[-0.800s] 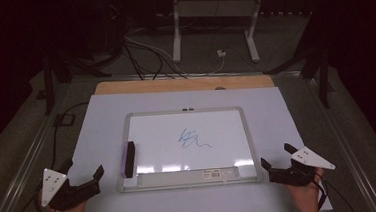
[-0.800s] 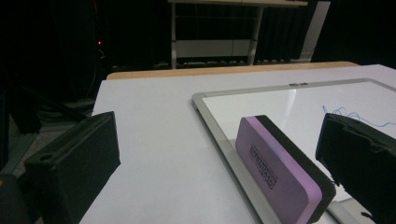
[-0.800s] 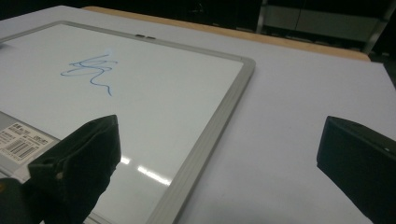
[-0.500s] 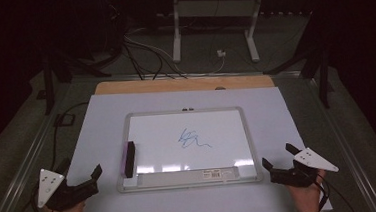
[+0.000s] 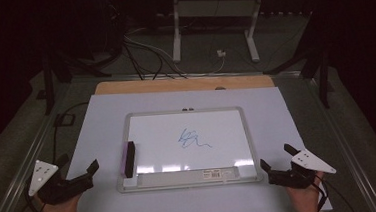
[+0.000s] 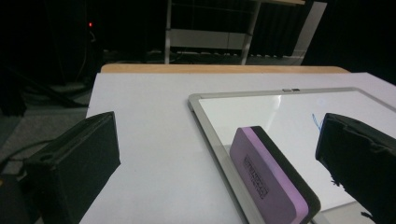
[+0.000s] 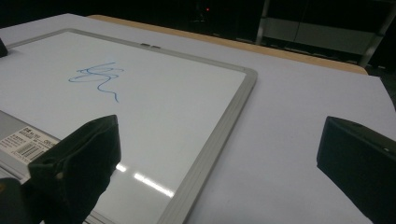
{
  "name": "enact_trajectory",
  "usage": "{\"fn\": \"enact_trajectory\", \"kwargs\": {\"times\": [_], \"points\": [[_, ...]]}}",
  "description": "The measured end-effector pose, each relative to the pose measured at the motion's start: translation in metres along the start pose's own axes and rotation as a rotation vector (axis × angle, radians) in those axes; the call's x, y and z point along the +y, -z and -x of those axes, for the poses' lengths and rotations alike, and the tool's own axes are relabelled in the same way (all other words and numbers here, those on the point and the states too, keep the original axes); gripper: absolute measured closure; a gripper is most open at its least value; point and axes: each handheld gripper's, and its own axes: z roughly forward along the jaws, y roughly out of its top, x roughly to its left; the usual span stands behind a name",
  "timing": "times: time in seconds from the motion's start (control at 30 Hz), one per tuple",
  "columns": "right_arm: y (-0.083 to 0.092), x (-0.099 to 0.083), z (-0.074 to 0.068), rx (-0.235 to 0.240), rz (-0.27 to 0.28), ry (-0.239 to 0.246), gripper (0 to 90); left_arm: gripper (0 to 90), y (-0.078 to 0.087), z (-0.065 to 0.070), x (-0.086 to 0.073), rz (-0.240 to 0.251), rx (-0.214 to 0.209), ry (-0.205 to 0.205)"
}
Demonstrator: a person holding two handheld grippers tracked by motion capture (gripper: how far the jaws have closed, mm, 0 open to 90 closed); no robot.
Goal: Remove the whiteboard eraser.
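On whiteboard (image 5: 227, 128) left edge: eraser (image 5: 129, 157), L gripper (image 5: 83, 172) near.

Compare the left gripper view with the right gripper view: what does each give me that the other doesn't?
Left gripper view: the purple-and-black eraser standing on edge at the whiteboard's near left corner, seen between that gripper's wide-open jaws, and a red light in the dark behind.

Right gripper view: the whole blue scribble, the barcode label on the tray strip, and the frame's right edge.

Both: the whiteboard, the white table sheet, the wooden strip at the far edge, and open jaws holding nothing.
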Motion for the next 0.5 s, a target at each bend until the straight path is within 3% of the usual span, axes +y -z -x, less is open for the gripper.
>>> {"fn": "enact_trajectory", "kwargs": {"times": [0.27, 0.5], "points": [[0.000, 0.000, 0.000, 0.002, 0.004, 0.000, 0.0, 0.5, -0.010, -0.005, 0.005, -0.026, -0.008, 0.023], [0.000, 0.000, 0.000, 0.002, 0.004, -0.007, 0.0, 0.5, -0.020, -0.003, 0.008, -0.062, -0.018, 0.014]]}}
